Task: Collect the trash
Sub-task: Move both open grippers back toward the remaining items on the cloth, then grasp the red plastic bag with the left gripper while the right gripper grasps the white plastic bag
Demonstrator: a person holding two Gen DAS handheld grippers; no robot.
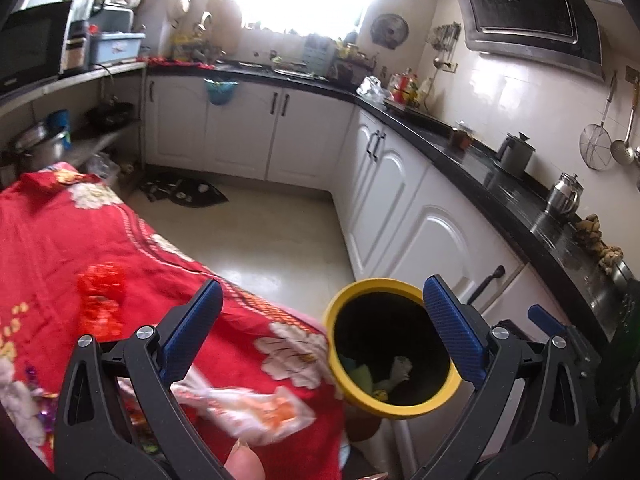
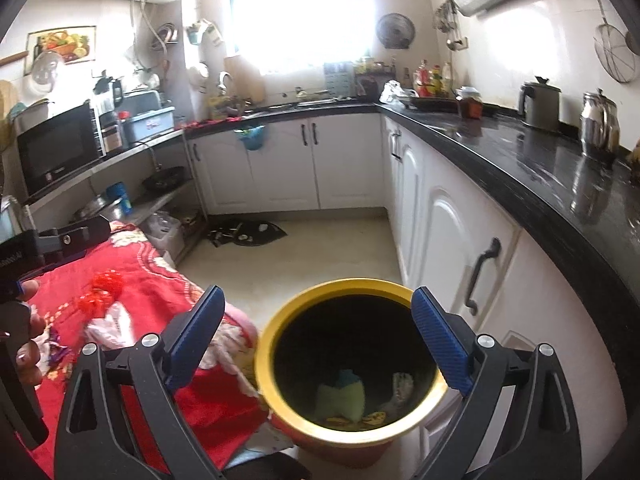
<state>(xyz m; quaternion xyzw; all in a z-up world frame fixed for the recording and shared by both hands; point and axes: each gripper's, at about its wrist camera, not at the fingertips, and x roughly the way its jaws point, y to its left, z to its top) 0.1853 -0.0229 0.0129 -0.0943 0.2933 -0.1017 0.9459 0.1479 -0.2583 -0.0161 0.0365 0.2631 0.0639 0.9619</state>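
Note:
A bin with a yellow rim (image 1: 372, 282) (image 2: 344, 285) stands on the floor beside a table under a red floral cloth (image 1: 60, 232) (image 2: 160, 292). Inside lie a green scrap (image 2: 344, 396) and a crumpled white piece (image 2: 402, 386). My right gripper (image 2: 318, 338) hangs open over the bin's mouth, nothing between its blue pads. My left gripper (image 1: 322, 330) is open and empty too, over the cloth's edge left of the bin. On the cloth lie a red crinkly wrapper (image 1: 100, 300) (image 2: 100, 292), a white and orange wrapper (image 1: 256, 404) and a purple foil scrap (image 2: 56, 352).
White cabinets (image 1: 432, 240) under a black worktop (image 2: 540, 184) run close along the right of the bin. Kettles (image 2: 600, 120) stand on the worktop. A dark mat (image 2: 248, 234) lies on the pale floor ahead. A person's hand (image 2: 28, 320) holds the left gripper's handle.

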